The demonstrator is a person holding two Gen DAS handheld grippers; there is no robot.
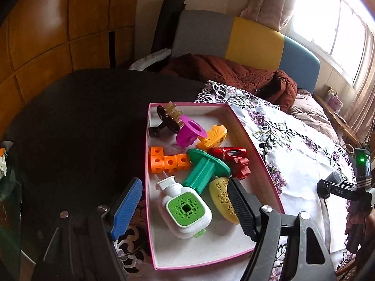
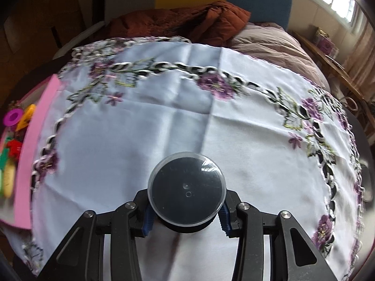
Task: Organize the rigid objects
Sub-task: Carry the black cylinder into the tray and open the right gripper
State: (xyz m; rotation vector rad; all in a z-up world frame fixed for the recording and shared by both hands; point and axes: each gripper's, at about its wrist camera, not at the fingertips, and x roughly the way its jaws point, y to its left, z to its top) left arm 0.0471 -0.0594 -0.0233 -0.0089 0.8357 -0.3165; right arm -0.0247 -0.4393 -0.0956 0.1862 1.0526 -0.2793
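Right gripper (image 2: 186, 220) clamped on a round black puck under a clear domed lid (image 2: 186, 190), held over the flowered cloth (image 2: 140, 121), well apart from the pink box (image 1: 255, 145) off to its left. Left gripper (image 1: 185, 208) spread wide above that box's green-and-white gadget (image 1: 187, 210), holding nothing. Could slip: pads pinching low, probably on a smooth curved wall, and the box already crowded.

The right gripper (image 2: 186, 213) has its jaws clamped on a round black container with a clear domed lid (image 2: 186, 193) above the white floral-embroidered tablecloth (image 2: 140, 128), while the pink box (image 2: 27, 149) of colourful toys sits at the far left edge.
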